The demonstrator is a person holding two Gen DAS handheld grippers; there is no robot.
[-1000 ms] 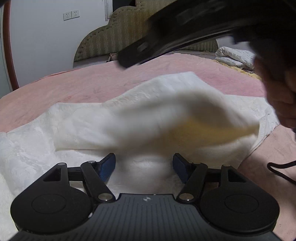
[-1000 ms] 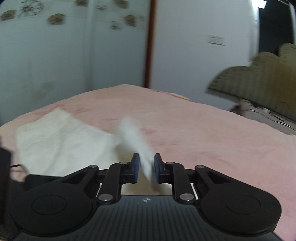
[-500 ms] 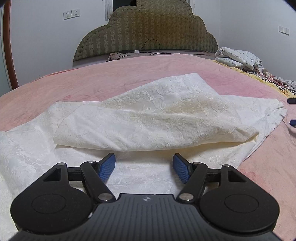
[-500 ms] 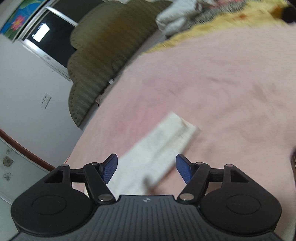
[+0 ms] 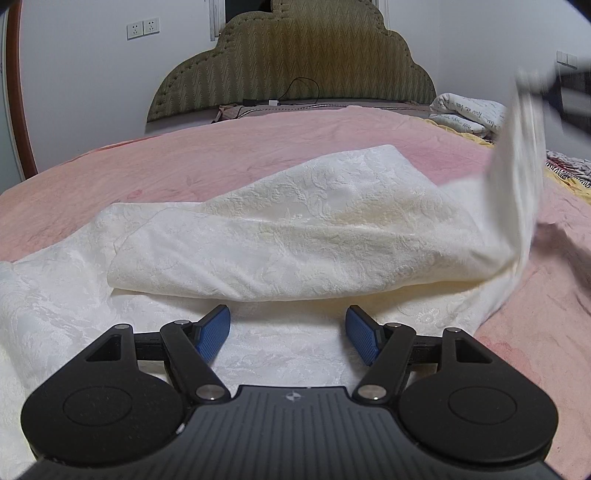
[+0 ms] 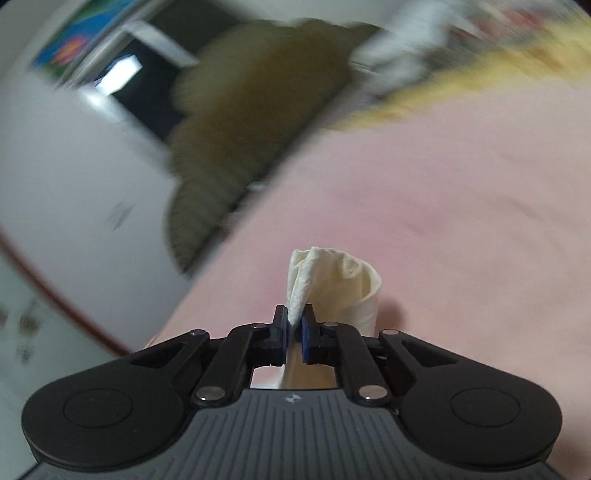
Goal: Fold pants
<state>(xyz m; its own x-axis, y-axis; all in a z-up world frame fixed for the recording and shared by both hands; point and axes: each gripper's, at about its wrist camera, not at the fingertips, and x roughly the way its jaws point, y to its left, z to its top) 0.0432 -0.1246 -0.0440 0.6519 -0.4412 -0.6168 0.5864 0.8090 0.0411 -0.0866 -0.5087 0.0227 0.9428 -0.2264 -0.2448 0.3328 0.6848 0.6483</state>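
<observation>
Jaws of the right gripper (image 6: 294, 325) pinched a corner of the cream, bumpy cloth pants (image 5: 280, 251), lifted at the frame's right; the left gripper (image 5: 288, 332) hung wide open, empty. Pulling fast might slip the corner free or drag the fold crooked across the pink bedspread (image 5: 147, 166).

light: dim, soft indoor | left view: sharp, fisheye-bent edges | right view: heavy motion blur

It was a home bedroom: a bed (image 5: 155, 173) under a pink cover, a scalloped padded headboard (image 5: 295, 62), wall sockets (image 5: 143, 28) and bundled bedding (image 5: 469, 112)
</observation>
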